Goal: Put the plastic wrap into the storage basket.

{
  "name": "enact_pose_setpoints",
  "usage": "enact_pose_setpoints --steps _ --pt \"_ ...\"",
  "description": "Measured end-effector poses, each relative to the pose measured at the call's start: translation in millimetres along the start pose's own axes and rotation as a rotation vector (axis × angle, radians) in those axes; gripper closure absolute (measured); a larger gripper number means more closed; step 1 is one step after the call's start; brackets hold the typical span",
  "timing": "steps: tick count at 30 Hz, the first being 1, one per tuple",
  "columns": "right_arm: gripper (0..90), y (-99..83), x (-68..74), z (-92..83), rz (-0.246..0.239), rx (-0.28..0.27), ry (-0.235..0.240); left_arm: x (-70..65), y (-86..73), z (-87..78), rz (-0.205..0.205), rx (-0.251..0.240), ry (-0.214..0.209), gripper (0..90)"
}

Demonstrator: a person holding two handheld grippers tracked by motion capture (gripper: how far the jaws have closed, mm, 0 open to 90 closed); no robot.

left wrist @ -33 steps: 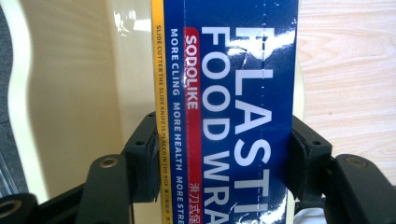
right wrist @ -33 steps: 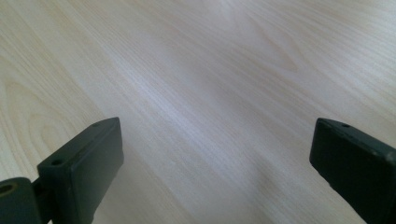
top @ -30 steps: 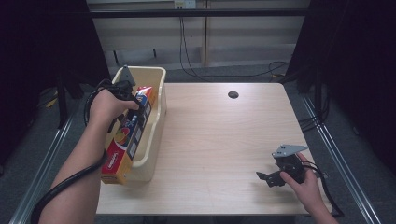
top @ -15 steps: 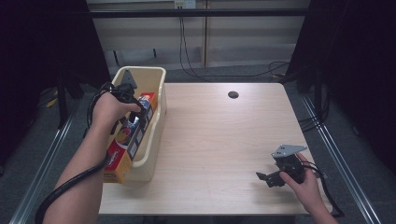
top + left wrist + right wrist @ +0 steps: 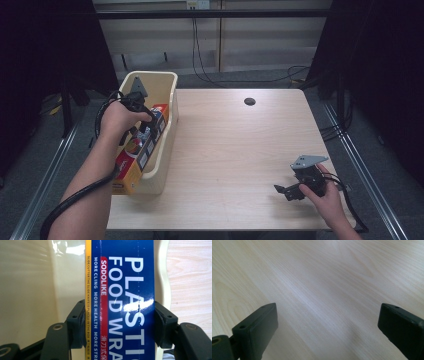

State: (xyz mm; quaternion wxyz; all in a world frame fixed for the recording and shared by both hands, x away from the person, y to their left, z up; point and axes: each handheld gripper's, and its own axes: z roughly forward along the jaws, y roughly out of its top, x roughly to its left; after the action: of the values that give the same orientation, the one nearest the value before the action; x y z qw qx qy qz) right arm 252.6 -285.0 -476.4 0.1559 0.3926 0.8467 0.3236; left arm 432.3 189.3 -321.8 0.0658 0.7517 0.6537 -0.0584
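The left gripper point(image 5: 145, 126) is clamped on a box point(image 5: 137, 152) of plastic wrap, its two black jaws pressing the box's long sides in the left gripper view, where the blue face with white lettering runs straight up between them point(image 5: 122, 290). In the high view the box lies lengthwise in a cream bin point(image 5: 167, 145) that sits along the left edge of the table point(image 5: 240, 150). Its far end, blue and red, is under the left hand point(image 5: 117, 120), while its near end, yellow and red, sticks out over the bin's near rim toward the person. The box is tilted, with the gripped end higher than the near end. The bin's pale inner wall point(image 5: 30, 290) shows to the left of the box in the left gripper view, and its wavy rim and the wood of the table show to the right. A black cable point(image 5: 75, 200) trails from the left gripper down along the forearm. The right gripper point(image 5: 290, 190) is well apart from the bin, low over the table's near right corner in the right hand point(image 5: 325, 195), with a grey plate point(image 5: 307, 161) on top. Its jaws stand wide apart with nothing between them, and in the right gripper view only bare wood point(image 5: 324, 290) lies ahead of them. A small dark hole point(image 5: 249, 101) sits in the table near its far edge.
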Motion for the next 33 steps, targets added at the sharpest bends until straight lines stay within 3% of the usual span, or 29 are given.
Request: enact_pose_setpoints --steps 33 --pt "2.9 0.2 0.4 1.3 -0.001 0.006 -0.004 7.3 2.8 17.4 -0.027 0.028 -0.031 39.9"
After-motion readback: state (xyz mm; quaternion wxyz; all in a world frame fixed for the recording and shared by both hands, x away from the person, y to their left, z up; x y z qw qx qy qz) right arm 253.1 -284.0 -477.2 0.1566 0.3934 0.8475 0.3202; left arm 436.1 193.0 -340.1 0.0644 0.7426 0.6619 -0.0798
